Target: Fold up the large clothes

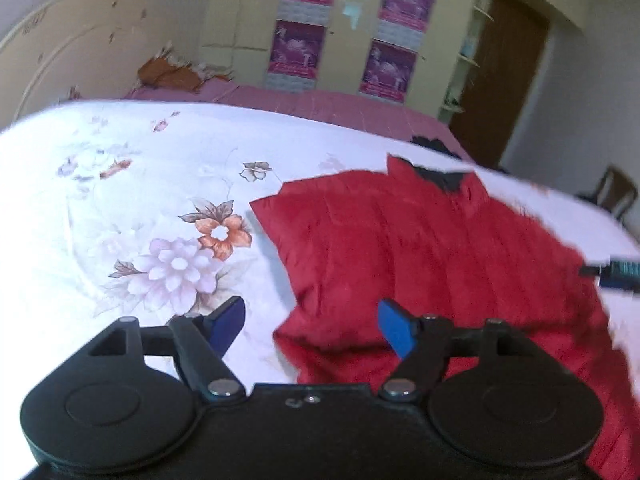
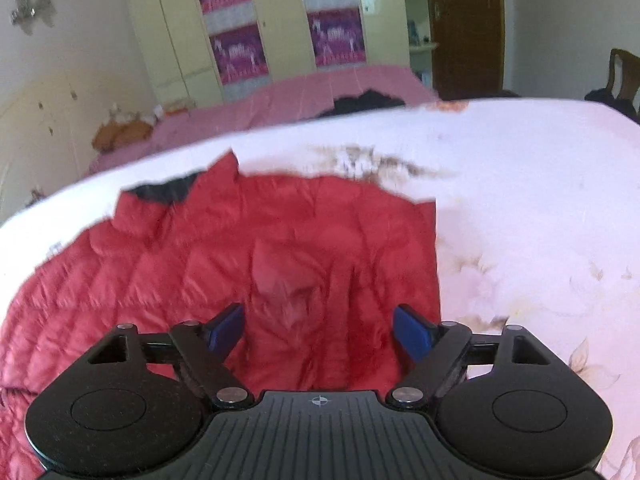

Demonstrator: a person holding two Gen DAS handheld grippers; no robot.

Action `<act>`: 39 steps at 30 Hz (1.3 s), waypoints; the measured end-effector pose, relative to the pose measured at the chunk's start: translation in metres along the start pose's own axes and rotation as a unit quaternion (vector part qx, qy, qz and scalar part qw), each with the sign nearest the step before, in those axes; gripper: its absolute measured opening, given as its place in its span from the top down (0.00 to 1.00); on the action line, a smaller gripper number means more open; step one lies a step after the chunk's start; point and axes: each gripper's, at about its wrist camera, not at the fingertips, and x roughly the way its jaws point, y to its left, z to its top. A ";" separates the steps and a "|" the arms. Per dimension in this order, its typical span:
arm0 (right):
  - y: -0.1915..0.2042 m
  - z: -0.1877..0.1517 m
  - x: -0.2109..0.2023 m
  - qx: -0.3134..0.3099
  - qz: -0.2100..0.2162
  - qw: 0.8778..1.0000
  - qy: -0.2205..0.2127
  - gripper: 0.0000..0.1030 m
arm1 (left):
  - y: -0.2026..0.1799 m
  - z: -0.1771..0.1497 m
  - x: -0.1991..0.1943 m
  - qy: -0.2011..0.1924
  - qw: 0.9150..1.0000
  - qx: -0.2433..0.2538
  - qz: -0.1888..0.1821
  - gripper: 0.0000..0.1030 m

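The red quilted jacket lies flat on the floral bed sheet, collar at the far side; both the left gripper and right gripper are released, grasping nothing. It looks light, puffy and slippery; pinch a hem or side edge.

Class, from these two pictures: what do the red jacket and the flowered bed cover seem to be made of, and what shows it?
Red jacket: likely thin synthetic shell over padding; stitched puffy channels, slight sheen. Flowered bed cover: probably smooth woven cloth, matte, with a printed floral pattern; exact fibre unclear.
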 end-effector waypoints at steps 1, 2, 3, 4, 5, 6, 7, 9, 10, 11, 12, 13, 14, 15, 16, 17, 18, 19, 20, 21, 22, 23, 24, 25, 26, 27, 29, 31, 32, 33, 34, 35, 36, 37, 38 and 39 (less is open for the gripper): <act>0.000 0.003 0.002 0.000 0.001 1.000 0.001 0.22 | 0.003 0.006 0.008 0.004 1.000 -0.017 -0.006 0.34; 0.001 0.006 0.006 -0.001 0.003 1.000 0.004 0.22 | 0.006 0.011 0.017 0.009 0.999 -0.032 -0.008 0.34; 0.001 0.009 0.009 -0.001 0.005 1.000 0.005 0.22 | 0.008 0.016 0.028 0.015 0.999 -0.047 -0.014 0.35; 0.002 0.011 0.013 -0.003 0.006 1.000 0.006 0.22 | 0.011 0.019 0.037 0.020 0.998 -0.061 -0.019 0.37; 0.003 0.013 0.018 -0.002 0.006 1.000 0.008 0.22 | 0.013 0.022 0.047 0.026 0.997 -0.076 -0.022 0.37; 0.003 0.015 0.024 0.001 0.007 1.000 0.012 0.22 | 0.014 0.026 0.057 0.033 0.995 -0.086 -0.029 0.37; 0.002 0.017 0.030 0.008 0.008 1.000 0.014 0.22 | 0.016 0.028 0.067 0.038 0.994 -0.096 -0.035 0.37; -0.001 0.020 0.039 0.013 0.001 1.000 0.016 0.22 | 0.020 0.029 0.081 0.046 0.991 -0.118 -0.048 0.37; -0.001 0.022 0.044 0.016 0.001 1.000 0.018 0.22 | 0.023 0.030 0.089 0.050 0.989 -0.130 -0.053 0.37; -0.001 0.024 0.048 0.015 0.004 1.000 0.020 0.23 | 0.026 0.030 0.095 0.053 0.986 -0.147 -0.061 0.37; 0.000 0.024 0.050 0.011 0.008 1.000 0.025 0.48 | 0.030 0.029 0.100 0.057 0.983 -0.163 -0.066 0.38; 0.002 0.023 0.054 0.004 0.012 0.999 0.036 0.60 | 0.034 0.029 0.104 0.058 0.980 -0.179 -0.072 0.41; 0.003 0.022 0.057 0.000 0.014 0.999 0.041 0.66 | 0.037 0.028 0.108 0.057 0.977 -0.192 -0.077 0.46; 0.005 0.020 0.058 -0.006 0.012 0.999 0.041 0.66 | 0.039 0.028 0.110 0.056 0.975 -0.198 -0.080 0.54; 0.006 0.019 0.058 -0.009 0.014 0.999 0.040 0.68 | 0.039 0.028 0.111 0.055 0.975 -0.199 -0.083 0.60; 0.007 0.018 0.057 -0.008 0.020 0.999 0.038 0.79 | 0.037 0.028 0.110 0.048 0.977 -0.193 -0.081 0.69; 0.008 0.018 0.055 -0.010 0.022 0.999 0.032 0.80 | 0.033 0.029 0.105 0.035 0.980 -0.182 -0.073 0.78; 0.011 0.017 0.051 -0.016 0.021 0.999 0.021 0.80 | 0.023 0.031 0.096 0.008 0.987 -0.153 -0.052 0.85; 0.014 0.017 0.045 -0.028 0.019 0.999 0.006 0.81 | 0.009 0.033 0.085 -0.024 0.993 -0.111 -0.027 0.85; 0.018 0.017 0.039 -0.043 0.013 0.999 -0.012 0.81 | -0.008 0.033 0.073 -0.059 0.997 -0.059 -0.002 0.85; 0.022 0.015 0.036 -0.060 -0.001 0.998 -0.028 0.81 | -0.029 0.030 0.061 -0.094 0.995 0.005 0.019 0.85; 0.024 0.012 0.038 -0.077 -0.025 0.996 -0.033 0.81 | -0.044 0.024 0.057 -0.110 0.992 0.052 0.032 0.85; 0.023 0.009 0.045 -0.083 -0.045 0.995 -0.025 0.81 | -0.054 0.019 0.061 -0.102 0.990 0.084 0.040 0.84; 0.016 0.007 0.053 -0.070 -0.052 0.996 -0.008 0.81 | -0.056 0.016 0.076 -0.057 0.993 0.089 0.047 0.81; 0.010 0.007 0.056 -0.053 -0.054 0.997 -0.001 0.81 | -0.051 0.015 0.087 -0.020 0.997 0.068 0.043 0.78; 0.009 0.007 0.055 -0.049 -0.056 0.997 0.000 0.81 | -0.045 0.013 0.092 -0.008 0.998 0.046 0.041 0.70; 0.013 0.007 0.054 -0.071 -0.067 0.995 -0.001 0.81 | -0.043 0.014 0.091 -0.015 0.997 0.043 0.054 0.61; 0.014 0.006 0.057 -0.081 -0.077 0.994 0.004 0.81 | -0.043 0.015 0.088 -0.023 0.996 0.045 0.070 0.41; 0.012 0.006 0.059 -0.077 -0.079 0.994 0.007 0.81 | -0.041 0.016 0.084 -0.031 0.996 0.044 0.078 0.40; 0.010 0.005 0.059 -0.073 -0.081 0.994 0.007 0.81 | -0.039 0.017 0.081 -0.037 0.995 0.041 0.084 0.41; 0.008 0.004 0.059 -0.070 -0.085 0.994 0.008 0.81 | -0.036 0.019 0.077 -0.041 0.994 0.038 0.091 0.41; 0.006 0.004 0.058 -0.066 -0.084 0.994 0.007 0.81 | -0.034 0.020 0.074 -0.045 0.994 0.032 0.090 0.42; 0.005 0.005 0.056 -0.064 -0.081 0.995 0.004 0.81 | -0.032 0.022 0.072 -0.047 0.994 0.028 0.090 0.47; 0.005 0.006 0.053 -0.064 -0.078 0.995 0.002 0.80 | -0.033 0.023 0.068 -0.054 0.994 0.029 0.091 0.51; 0.006 0.007 0.050 -0.063 -0.081 0.995 -0.003 0.71 | -0.035 0.024 0.063 -0.065 0.993 0.034 0.096 0.51; 0.006 0.009 0.045 -0.061 -0.086 0.994 -0.013 0.55 | -0.038 0.026 0.056 -0.084 0.990 0.037 0.106 0.54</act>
